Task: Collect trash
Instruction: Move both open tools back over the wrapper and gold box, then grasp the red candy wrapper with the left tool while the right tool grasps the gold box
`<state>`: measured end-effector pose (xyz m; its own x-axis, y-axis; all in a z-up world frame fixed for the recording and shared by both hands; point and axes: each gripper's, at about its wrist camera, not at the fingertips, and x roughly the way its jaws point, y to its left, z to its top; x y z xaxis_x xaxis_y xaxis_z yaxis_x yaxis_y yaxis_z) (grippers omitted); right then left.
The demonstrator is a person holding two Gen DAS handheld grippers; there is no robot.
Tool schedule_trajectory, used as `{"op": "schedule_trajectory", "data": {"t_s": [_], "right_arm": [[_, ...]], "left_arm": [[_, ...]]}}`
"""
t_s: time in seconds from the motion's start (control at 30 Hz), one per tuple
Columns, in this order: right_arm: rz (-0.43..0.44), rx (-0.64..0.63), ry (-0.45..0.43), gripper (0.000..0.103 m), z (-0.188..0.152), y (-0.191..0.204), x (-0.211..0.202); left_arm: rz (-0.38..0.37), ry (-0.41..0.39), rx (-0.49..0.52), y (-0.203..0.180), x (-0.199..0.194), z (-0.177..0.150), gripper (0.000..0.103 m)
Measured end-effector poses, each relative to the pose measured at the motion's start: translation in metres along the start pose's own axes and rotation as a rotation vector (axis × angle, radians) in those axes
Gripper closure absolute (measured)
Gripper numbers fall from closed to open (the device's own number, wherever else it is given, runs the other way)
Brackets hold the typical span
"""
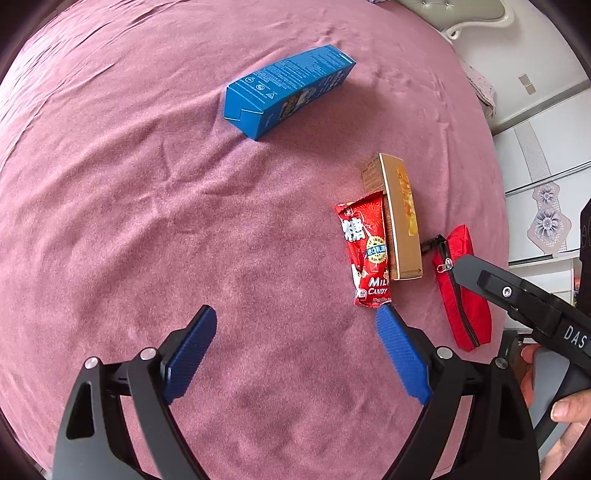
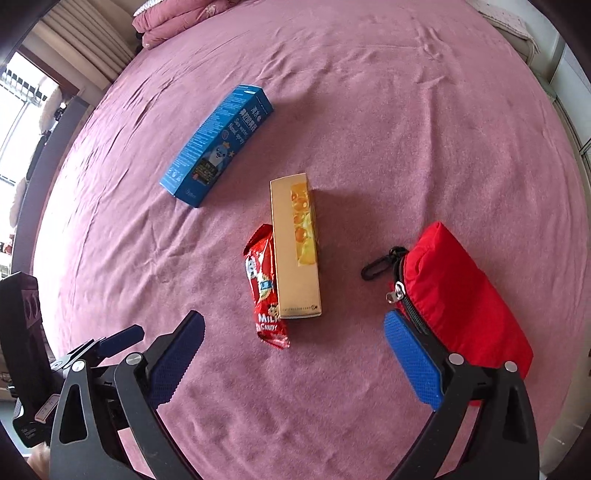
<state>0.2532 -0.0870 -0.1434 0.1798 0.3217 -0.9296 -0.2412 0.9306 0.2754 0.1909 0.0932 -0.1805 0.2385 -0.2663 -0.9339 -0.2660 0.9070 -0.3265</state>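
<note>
I've got both grippers, left gripper (image 1: 295,317) & right gripper (image 2: 293,325), spread wide, empty, over pink bed sheet (image 1: 147,221). Approach step. Red foil candy wrapper (image 2: 264,288) lies near, touching gold cardboard box (image 2: 295,251); blue cardboard box (image 2: 218,144) far left. Next: drop onto wrapper w/ right, pinch.

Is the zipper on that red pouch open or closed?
Cannot tell: the red pouch has its zipper pull near one end, but the gripper hides the rest.

A mauve bedspread (image 2: 369,110), lightly creased, covers the bed and fills most of both views. Beyond its far left corner hang beige pleated curtains (image 2: 85,40) beside a bright window (image 2: 18,99). Folded pink bedding (image 2: 173,18) lies at its far edge. To the bedspread's right stand white cabinets (image 1: 535,147).
</note>
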Motion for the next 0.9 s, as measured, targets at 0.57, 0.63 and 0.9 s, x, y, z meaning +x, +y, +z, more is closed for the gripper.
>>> {"op": "schedule_trajectory", "data": {"t_s": [0.57, 0.63, 0.9], "right_arm": [[-0.053, -0.018, 0.091, 0.009, 0.026, -0.019, 0.058], [-0.061, -0.030, 0.094, 0.009, 0.027, -0.017, 0.064], [-0.067, -0.033, 0.147, 0.044, 0.030, -0.021, 0.085]], "left_arm": [[0.002, 0.031, -0.008, -0.001, 0.030, 0.013, 0.015], [0.005, 0.031, -0.007, -0.002, 0.032, 0.015, 0.015], [0.014, 0.032, -0.004, -0.005, 0.041, 0.020, 0.015]]}}
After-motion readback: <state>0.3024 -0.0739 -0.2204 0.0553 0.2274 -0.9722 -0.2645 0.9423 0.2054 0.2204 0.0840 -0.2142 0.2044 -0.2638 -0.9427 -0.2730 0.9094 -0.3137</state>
